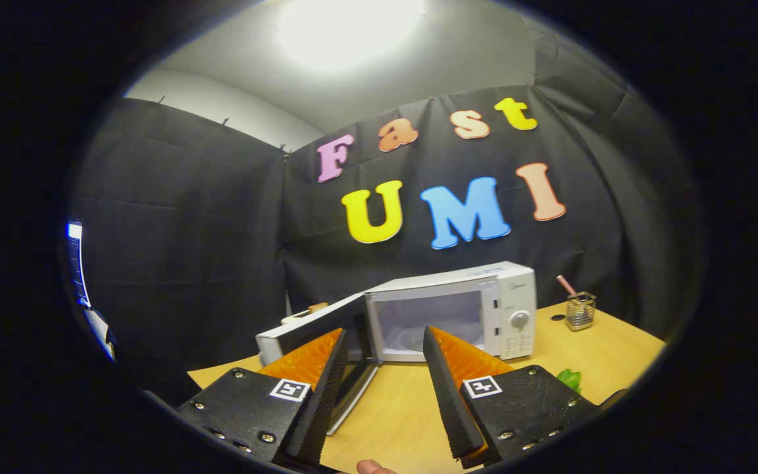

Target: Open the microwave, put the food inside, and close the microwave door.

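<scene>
A white microwave [478, 309] stands on the wooden table [399, 408] beyond my fingers. Its door [310, 326] is swung wide open to the left, and the lit white cavity [425, 322] shows with nothing I can make out inside. My gripper [385, 336] is open, held above the table in front of the cavity, with nothing between its fingers. A bit of green food [571, 379] peeks out on the table just right of the right finger, mostly hidden by it.
A small wire holder with a pink stick [580, 309] stands on the table right of the microwave, with a small dark disc [557, 317] beside it. A fingertip [372, 467] of the person's hand shows below the fingers. A lit screen [79, 270] sits far left.
</scene>
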A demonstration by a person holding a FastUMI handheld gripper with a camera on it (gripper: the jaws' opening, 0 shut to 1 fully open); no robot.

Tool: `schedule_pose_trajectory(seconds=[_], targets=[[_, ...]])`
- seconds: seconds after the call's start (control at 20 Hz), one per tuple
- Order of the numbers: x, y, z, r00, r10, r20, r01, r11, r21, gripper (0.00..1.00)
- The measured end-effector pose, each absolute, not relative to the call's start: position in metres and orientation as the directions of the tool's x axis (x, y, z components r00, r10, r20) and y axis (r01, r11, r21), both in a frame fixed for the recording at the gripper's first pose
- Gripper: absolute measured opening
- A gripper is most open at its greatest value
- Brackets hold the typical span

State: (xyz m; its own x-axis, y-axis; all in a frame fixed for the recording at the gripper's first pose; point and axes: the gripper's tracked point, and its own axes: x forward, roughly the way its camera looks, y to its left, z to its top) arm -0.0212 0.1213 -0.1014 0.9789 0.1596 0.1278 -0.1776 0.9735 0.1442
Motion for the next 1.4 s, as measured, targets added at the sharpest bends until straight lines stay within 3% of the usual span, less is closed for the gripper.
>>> schedule_pose_trajectory(seconds=[0.2, 0.4, 0.9, 1.4], targets=[[-0.018, 0.03, -0.111, 0.995, -0.011, 0.098, -0.004, 0.988, 0.157, 0.71], [-0.022, -0.015, -0.145, 0.998, -0.061, 0.017, 0.057, 0.984, 0.167, 0.72], [-0.024, -0.018, -0.233, 0.984, 0.037, -0.172, 0.01, 0.963, 0.269, 0.72], [-0.01, -0.007, -0.266, 0.97, 0.109, -0.219, -0.02, 0.929, 0.37, 0.72]])
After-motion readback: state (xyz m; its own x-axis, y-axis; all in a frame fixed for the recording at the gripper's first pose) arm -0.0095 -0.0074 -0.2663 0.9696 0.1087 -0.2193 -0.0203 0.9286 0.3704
